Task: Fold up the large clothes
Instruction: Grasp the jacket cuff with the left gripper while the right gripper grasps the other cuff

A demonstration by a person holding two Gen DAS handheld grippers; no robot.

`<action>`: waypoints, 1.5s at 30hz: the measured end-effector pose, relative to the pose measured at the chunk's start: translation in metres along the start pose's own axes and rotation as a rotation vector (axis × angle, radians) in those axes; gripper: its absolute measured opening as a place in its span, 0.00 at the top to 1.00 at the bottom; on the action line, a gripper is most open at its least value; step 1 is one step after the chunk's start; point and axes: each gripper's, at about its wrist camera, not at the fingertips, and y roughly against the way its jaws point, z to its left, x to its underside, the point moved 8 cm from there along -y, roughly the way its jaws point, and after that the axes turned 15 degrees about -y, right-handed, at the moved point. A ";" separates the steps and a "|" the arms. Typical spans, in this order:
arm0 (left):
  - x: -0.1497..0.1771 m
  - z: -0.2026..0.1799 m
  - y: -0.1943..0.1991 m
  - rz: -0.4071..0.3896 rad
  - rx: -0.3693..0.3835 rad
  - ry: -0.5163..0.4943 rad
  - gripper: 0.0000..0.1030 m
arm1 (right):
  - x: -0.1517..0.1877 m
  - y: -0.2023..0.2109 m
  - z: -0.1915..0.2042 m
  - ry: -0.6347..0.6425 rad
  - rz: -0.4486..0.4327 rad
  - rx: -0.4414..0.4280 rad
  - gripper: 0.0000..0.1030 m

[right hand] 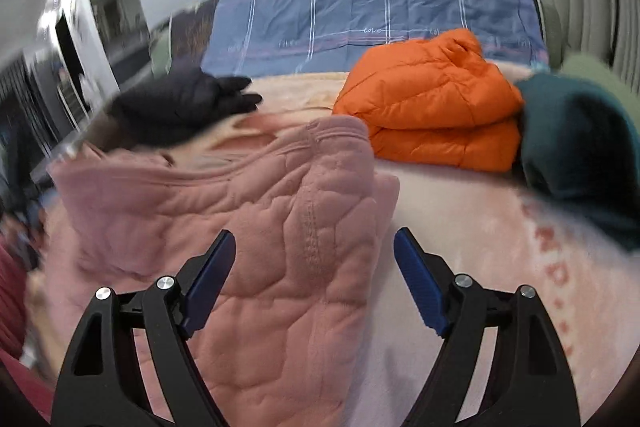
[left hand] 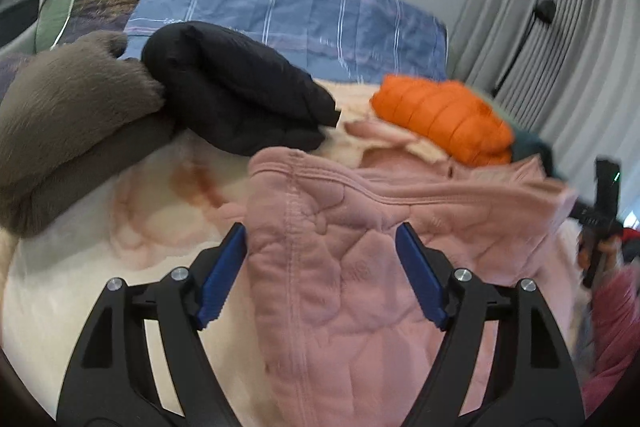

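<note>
Left gripper (left hand: 322, 277): jaws apart, astride pink jacket (left hand: 360, 247), pads clear.
Pink jacket: on bed (left hand: 100, 267), lower part cut off.
Right gripper (right hand: 314, 281): jaws apart, over jacket edge.
Teal garment (right hand: 580, 147): blurred, partly cut off.

Count across both views: 1 pink quilted garment (left hand: 340, 267), spread out, not stacked w/ the rest; 4 folded/bundled clothes behind it, i.e. 1 orange puffer jacket (right hand: 432, 107), 1 black puffer (left hand: 240, 91), 1 grey-brown fleece (left hand: 72, 123), 1 dark teal item (right hand: 580, 139); 1 blue plaid quilt (left hand: 288, 15) at the back; 1 cream-pink blanket (right hand: 480, 227) under it all; 2 grippers, 2 blue pads each
</note>
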 end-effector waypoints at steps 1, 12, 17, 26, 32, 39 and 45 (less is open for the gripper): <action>-0.002 -0.002 -0.007 0.014 -0.011 -0.029 0.26 | -0.001 -0.006 0.004 0.032 0.000 0.014 0.21; -0.018 0.020 0.021 -0.123 -0.092 -0.007 0.89 | -0.045 -0.005 -0.027 -0.145 -0.130 0.010 0.92; 0.025 0.036 -0.021 0.020 -0.101 0.056 0.86 | -0.025 -0.043 -0.051 -0.210 -0.028 0.045 0.88; 0.004 0.029 0.000 -0.050 -0.094 0.050 0.81 | -0.032 -0.018 -0.048 -0.227 -0.081 0.049 0.54; -0.003 0.017 0.009 -0.057 -0.119 0.046 0.54 | -0.023 -0.026 -0.035 -0.164 -0.054 0.057 0.53; -0.018 -0.006 0.022 -0.073 -0.242 -0.087 0.90 | -0.046 0.013 -0.019 -0.160 -0.269 0.067 0.92; 0.010 0.031 -0.023 0.093 -0.339 -0.090 0.86 | -0.037 -0.039 -0.049 -0.184 -0.135 0.185 0.92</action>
